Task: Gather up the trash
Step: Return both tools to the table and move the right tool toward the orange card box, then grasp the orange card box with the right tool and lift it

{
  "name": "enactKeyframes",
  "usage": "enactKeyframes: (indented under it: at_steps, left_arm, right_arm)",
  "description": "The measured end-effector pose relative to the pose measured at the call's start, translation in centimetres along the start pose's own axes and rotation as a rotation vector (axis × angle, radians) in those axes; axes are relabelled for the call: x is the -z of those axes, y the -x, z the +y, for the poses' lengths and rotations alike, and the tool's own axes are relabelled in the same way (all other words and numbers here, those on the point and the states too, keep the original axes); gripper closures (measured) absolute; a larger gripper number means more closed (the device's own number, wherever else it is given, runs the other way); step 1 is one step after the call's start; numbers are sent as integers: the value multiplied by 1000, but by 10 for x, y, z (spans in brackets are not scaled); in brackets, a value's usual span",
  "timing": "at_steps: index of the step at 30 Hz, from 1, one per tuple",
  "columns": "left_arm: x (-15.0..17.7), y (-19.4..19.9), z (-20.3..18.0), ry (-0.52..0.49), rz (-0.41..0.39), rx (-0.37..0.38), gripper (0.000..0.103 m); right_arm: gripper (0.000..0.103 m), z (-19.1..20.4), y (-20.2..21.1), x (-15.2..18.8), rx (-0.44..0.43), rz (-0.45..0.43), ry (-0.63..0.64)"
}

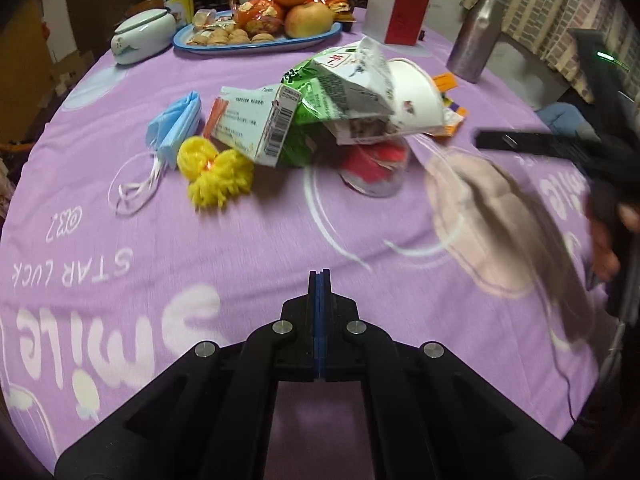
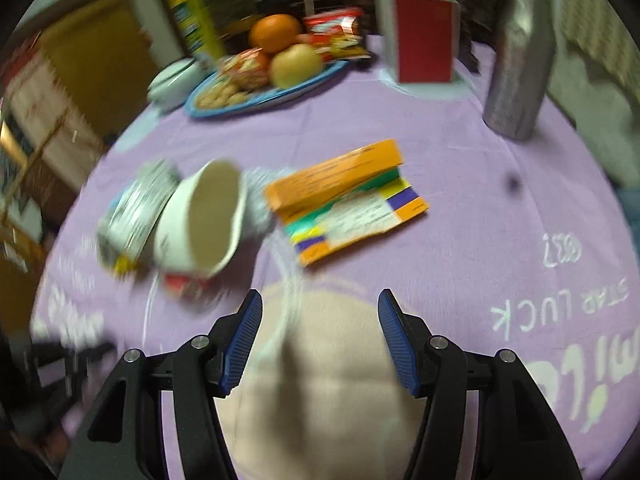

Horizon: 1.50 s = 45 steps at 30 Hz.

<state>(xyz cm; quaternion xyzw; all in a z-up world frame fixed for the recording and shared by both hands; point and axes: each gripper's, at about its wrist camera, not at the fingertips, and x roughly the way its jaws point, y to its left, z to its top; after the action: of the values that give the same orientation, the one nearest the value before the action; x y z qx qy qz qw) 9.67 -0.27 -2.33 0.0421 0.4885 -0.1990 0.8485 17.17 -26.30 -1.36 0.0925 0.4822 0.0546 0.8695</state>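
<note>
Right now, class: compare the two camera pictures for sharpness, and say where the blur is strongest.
Left wrist view: mostly sharp on the blue face mask and fruit tray, smeared only at the right edge, where the right tool streaks. Right wrist view: blurred throughout, worst on the tipped paper cup; only its own tool's pads look crisp.

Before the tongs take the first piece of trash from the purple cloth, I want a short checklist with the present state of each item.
1. Right tongs open for a grasp: ok, blue pads wide apart.
2. Left tongs open: not ok, pads pressed together, nothing between.
3. Trash ahead of right tongs: ok, white paper cup on its side and flattened orange cardboard box lie beyond the pads.
4. Pile free to lift: not ok, crumpled green-white wrapper overlaps the cup.
5. Sharp view: not ok, right wrist view is blurred.
6. Bin for trash: cannot tell, none visible.
</note>
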Motion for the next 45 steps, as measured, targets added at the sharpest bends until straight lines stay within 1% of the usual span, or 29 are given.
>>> enactKeyframes:
  at_steps: [3, 6, 7, 9, 11, 13, 17, 20, 22, 24, 28, 29, 30, 32, 34, 36, 38, 39, 40, 42, 43, 44, 45]
  left_arm:
    - [6, 11, -1, 3, -21, 7, 103]
    - [9, 20, 1, 6, -36, 8, 103]
    - [9, 21, 1, 6, -39, 7, 103]
    - [11, 24, 2, 9, -44, 2, 103]
    - [12, 24, 5, 18, -44, 5, 103]
    - [15, 24, 7, 31, -41, 4, 103]
    - [19, 28, 10, 41, -42, 7, 103]
    - [22, 32, 13, 49, -49, 2, 103]
    - [23, 34, 15, 57, -52, 6, 103]
    - [24, 34, 17, 59, -52, 1, 103]
    - [25, 34, 17, 64, -48, -2, 103]
    - [25, 35, 17, 64, -51, -1, 103]
    - [26, 36, 18, 65, -53, -1, 103]
    - [25, 37, 19, 66, -56, -2, 103]
    - [24, 36, 20, 68, -53, -6, 103]
    - [22, 32, 20, 68, -47, -7, 103]
    - [22, 31, 17, 64, -44, -5, 103]
    - [22, 30, 16, 63, -43, -2, 103]
    - [22, 30, 15, 63, -42, 0, 103]
    - [23, 30, 15, 67, -42, -3, 103]
    - [24, 30, 16, 71, -40, -4, 103]
    - [24, 30, 17, 74, -39, -4, 103]
    - [25, 30, 18, 77, -37, -9, 103]
  right_arm:
    - [43, -14, -16, -10, -54, 13, -127]
    - [51, -20, -33, -14, -79, 34, -218]
    - [53, -20, -37, -15, -84, 38, -235]
    - [55, -16, -42, -20, -65, 18, -248]
    - [60, -14, -47, -25, -70, 16, -267]
    - [60, -15, -52, -32, -68, 8, -310]
    - [59, -22, -57, -40, -92, -5, -398]
    - [59, -30, -59, -42, -98, -13, -472]
    - [57, -35, -58, -41, -80, -31, -500]
    - [57, -38, -60, -43, -87, -38, -501]
    - [55, -50, -60, -48, -79, -56, -555]
    - [50, -51, -59, -48, -83, -53, -562]
    - [47, -51, -57, -46, -87, -46, -563]
    - [37, -49, -49, -45, -71, -50, -523]
    - [34, -53, -43, -46, -25, -73, -514]
    - [34, -60, -45, -48, -20, -72, -540]
    - [38, -63, -52, -51, -11, -54, -549]
    - [38, -62, -56, -54, 1, -53, -552]
    - [40, -61, -57, -56, 17, -67, -552]
    - [47, -59, -61, -61, 46, -77, -553]
    - [60, -58, -63, -63, 64, -83, -555]
    - [89, -59, -65, -66, 79, -87, -554]
    - [89, -61, -71, -69, 67, -76, -556]
